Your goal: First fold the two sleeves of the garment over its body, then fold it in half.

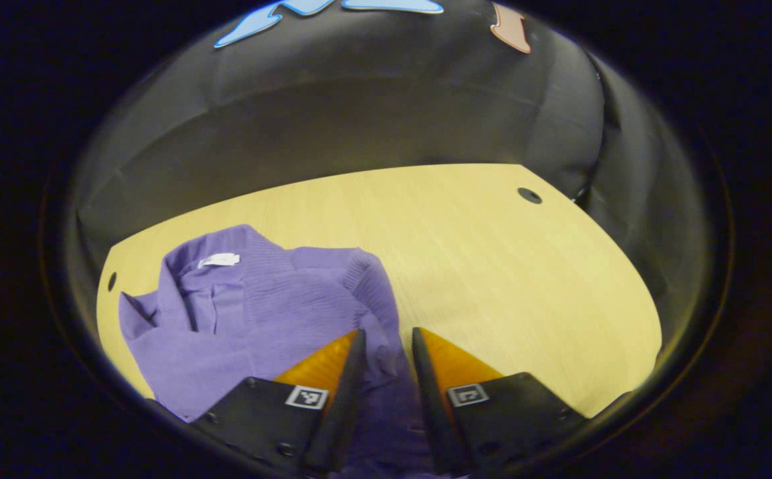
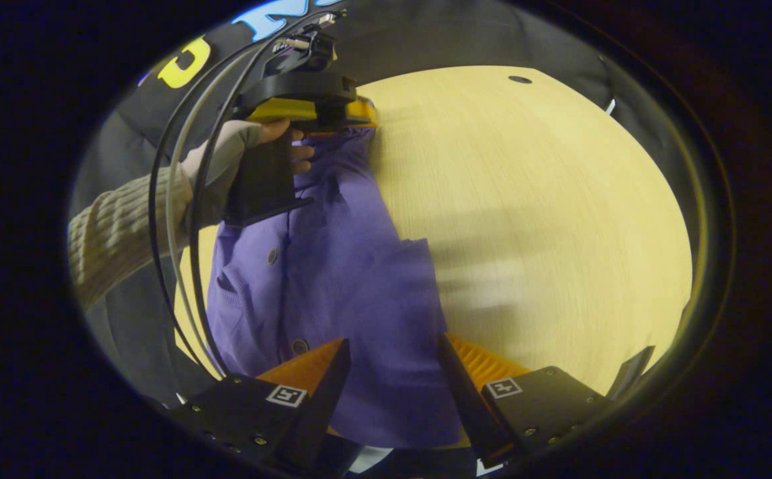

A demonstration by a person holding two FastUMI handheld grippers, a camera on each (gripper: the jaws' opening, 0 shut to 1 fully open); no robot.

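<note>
A purple knit cardigan (image 1: 259, 313) lies on the yellow wooden table (image 1: 492, 266), its collar with a white label at the far left of the left gripper view. My left gripper (image 1: 387, 336) stands at the garment's right edge, its fingers close together with bunched cloth pinched between them. In the right gripper view the cardigan (image 2: 332, 279) runs lengthwise away from me, buttons showing. My right gripper (image 2: 393, 342) is open just above its near end. The left gripper (image 2: 312, 106), held by a hand (image 2: 253, 143), sits at the garment's far end.
The table (image 2: 525, 199) stretches bare to the right of the garment, with a small dark hole (image 2: 520, 79) near its far edge. Black cables (image 2: 179, 199) loop down from the left gripper past a knit-sleeved arm (image 2: 120, 226). Black cloth walls surround the table.
</note>
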